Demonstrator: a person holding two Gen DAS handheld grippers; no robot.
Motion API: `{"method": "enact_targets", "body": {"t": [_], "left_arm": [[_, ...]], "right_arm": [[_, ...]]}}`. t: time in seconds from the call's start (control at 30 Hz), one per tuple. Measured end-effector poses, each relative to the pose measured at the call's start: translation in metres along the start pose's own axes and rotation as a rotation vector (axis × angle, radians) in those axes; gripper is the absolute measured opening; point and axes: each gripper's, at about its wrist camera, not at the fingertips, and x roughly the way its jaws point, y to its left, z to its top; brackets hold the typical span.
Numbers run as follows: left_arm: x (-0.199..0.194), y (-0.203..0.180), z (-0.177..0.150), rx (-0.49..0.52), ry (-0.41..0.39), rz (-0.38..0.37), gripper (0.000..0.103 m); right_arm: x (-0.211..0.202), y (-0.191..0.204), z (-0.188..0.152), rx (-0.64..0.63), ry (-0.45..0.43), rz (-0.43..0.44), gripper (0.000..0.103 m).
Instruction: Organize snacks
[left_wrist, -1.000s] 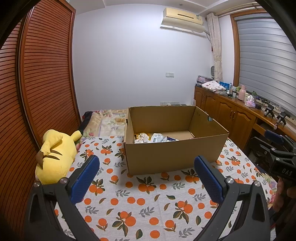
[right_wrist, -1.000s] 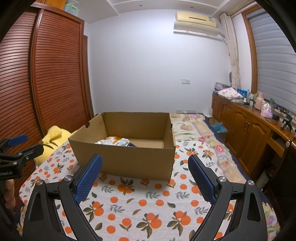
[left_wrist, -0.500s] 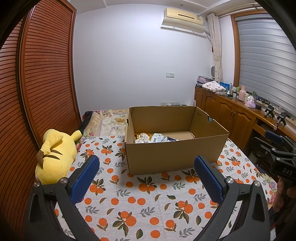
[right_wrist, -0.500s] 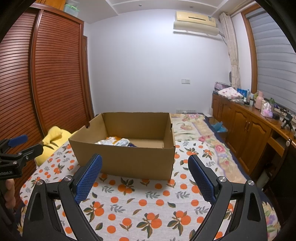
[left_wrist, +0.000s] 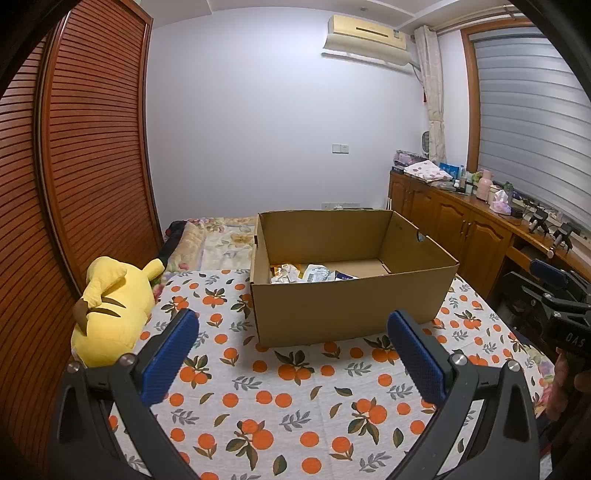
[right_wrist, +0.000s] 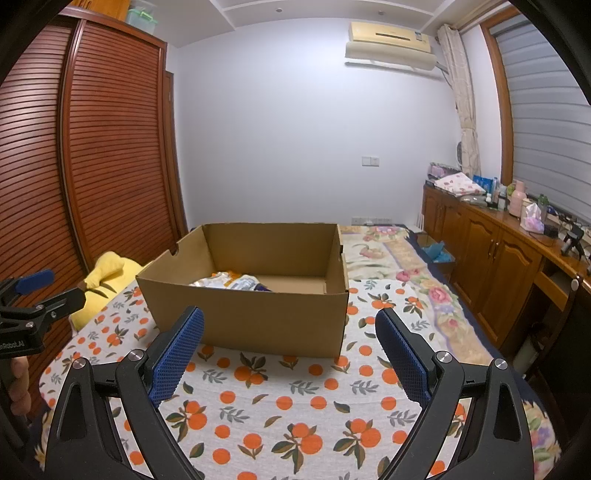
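Observation:
An open brown cardboard box (left_wrist: 347, 310) (right_wrist: 255, 317) stands on the orange-print cloth. Several snack packets (left_wrist: 310, 274) (right_wrist: 236, 282) lie in its left half. My left gripper (left_wrist: 293, 354) hovers open in front of the box, nothing between its blue pads. My right gripper (right_wrist: 290, 349) is also open and empty, held before the box's near wall. Each gripper shows at the edge of the other's view: the right one (left_wrist: 554, 295) and the left one (right_wrist: 33, 302).
A yellow plush toy (left_wrist: 110, 310) (right_wrist: 107, 273) lies at the left by the slatted wooden wardrobe (left_wrist: 74, 184). A floral quilt (right_wrist: 388, 258) lies behind the box. Wooden cabinets (right_wrist: 498, 266) with bottles and cloths line the right wall.

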Motion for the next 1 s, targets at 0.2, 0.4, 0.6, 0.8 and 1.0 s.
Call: {"method": "enact_targets", "body": {"t": [0.2,0.4,0.6,0.8,1.0], "left_arm": [[0.0001,0.0003,-0.0001,0.0,0.0,0.001,0.103],[0.0015,0.0019,0.0004,-0.003,0.005,0.004,0.103],[0.0024,0.0024,0.001,-0.003,0.004,0.004,0.103],[0.0027,0.0023,0.001,-0.002,0.004,0.003,0.103],[0.0023,0.0023,0.0021,-0.002,0.003,0.004,0.103]], "right_arm": [[0.0002,-0.0002,0.0,0.0,0.001,0.0,0.096],[0.0003,-0.0002,-0.0001,0.001,0.001,-0.001,0.096],[0.0,-0.0011,-0.002,0.001,0.0,-0.004,0.096],[-0.0001,-0.0016,-0.0018,0.002,0.001,-0.003,0.096],[-0.0002,-0.0018,-0.0018,0.003,0.002,-0.006,0.096]]}}
